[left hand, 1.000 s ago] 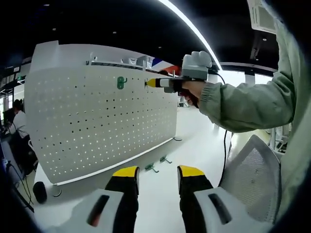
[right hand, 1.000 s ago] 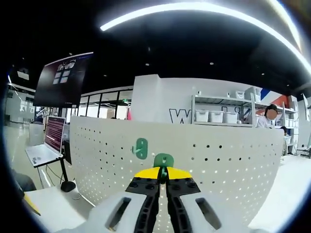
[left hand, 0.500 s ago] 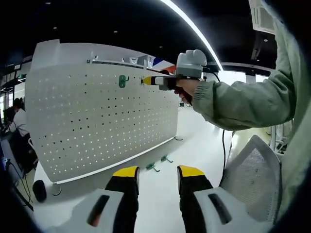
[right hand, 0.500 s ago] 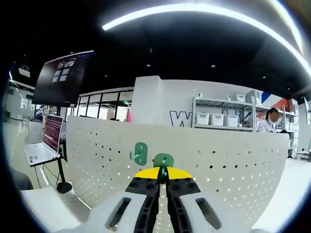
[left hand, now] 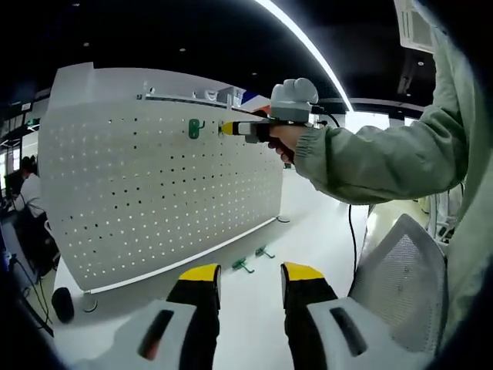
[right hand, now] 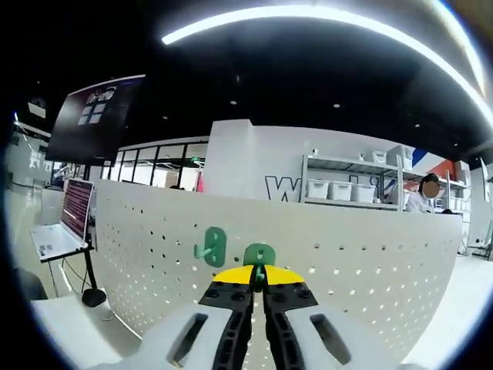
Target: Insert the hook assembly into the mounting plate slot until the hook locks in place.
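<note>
white pegboard [right hand: 347,254] stood just ahead of the right gripper [right hand: 259,279], clamped on a green hook [right hand: 259,255] beside a mounted hook [right hand: 212,246]; left gripper [left hand: 249,281] hung apart. pushing squarely should seat it.
</note>
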